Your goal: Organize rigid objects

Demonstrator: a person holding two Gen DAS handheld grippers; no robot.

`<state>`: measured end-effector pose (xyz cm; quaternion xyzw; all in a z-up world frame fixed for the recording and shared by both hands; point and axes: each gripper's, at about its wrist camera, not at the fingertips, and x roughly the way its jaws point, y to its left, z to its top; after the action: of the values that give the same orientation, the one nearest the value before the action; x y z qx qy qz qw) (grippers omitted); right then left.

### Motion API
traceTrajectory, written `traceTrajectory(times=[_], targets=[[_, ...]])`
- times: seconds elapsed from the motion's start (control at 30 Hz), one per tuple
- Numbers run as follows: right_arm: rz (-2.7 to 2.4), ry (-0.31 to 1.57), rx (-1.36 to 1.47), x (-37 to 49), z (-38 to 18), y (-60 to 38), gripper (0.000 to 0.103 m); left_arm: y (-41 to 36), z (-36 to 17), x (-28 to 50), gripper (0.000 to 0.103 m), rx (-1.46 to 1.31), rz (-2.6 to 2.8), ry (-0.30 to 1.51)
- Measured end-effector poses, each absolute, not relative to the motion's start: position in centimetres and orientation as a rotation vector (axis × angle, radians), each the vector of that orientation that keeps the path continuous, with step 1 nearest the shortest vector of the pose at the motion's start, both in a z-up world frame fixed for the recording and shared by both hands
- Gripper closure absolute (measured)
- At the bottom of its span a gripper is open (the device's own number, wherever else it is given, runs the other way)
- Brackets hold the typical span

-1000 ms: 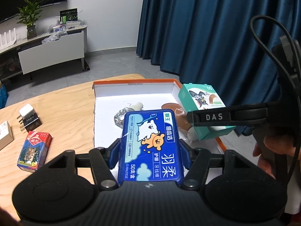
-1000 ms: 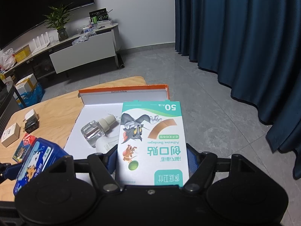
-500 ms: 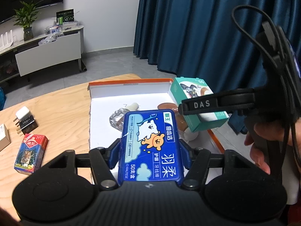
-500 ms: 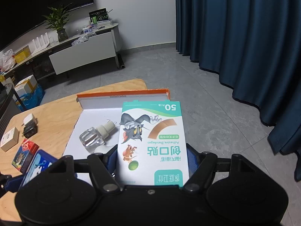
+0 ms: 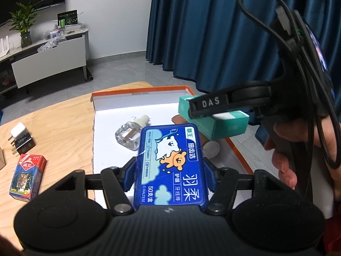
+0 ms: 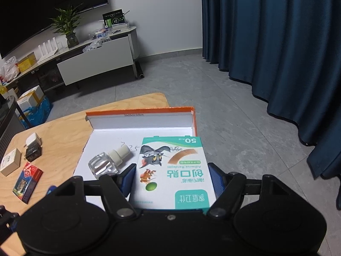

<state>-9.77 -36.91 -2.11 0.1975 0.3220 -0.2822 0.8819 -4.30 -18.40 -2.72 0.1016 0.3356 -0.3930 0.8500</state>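
left tool (image 5: 169,170): pinching a blue box (image 5: 170,164), held over the white tray (image 5: 110,140) | right tool (image 6: 171,181): pinching a green plaster box (image 6: 172,170), also over the tray | little glass bottle (image 6: 106,162): lying in the tray | table (image 5: 61,128): red box (image 5: 27,177) beside the tray

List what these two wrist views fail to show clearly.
- Left wrist view: the brown object in the orange tray is mostly hidden behind the bandage box.
- Right wrist view: the left gripper is cut off by the edge.
- Right wrist view: the bandage box's small print is too small to read.
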Motion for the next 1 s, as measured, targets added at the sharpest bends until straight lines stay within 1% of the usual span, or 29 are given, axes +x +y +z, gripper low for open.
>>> traceTrajectory(times=[0.57,1.0], targets=[[-0.56,0.689,0.405,-6.8,-2.7,-39.0,0.019,-19.6,-3.2,-4.0,0.04,0.225,-0.823,0.714],[-0.559,0.702,0.404,-6.1,-3.1,-39.4,0.019,-20.0,-3.1,-4.5,0.04,0.22,-0.791,0.708]])
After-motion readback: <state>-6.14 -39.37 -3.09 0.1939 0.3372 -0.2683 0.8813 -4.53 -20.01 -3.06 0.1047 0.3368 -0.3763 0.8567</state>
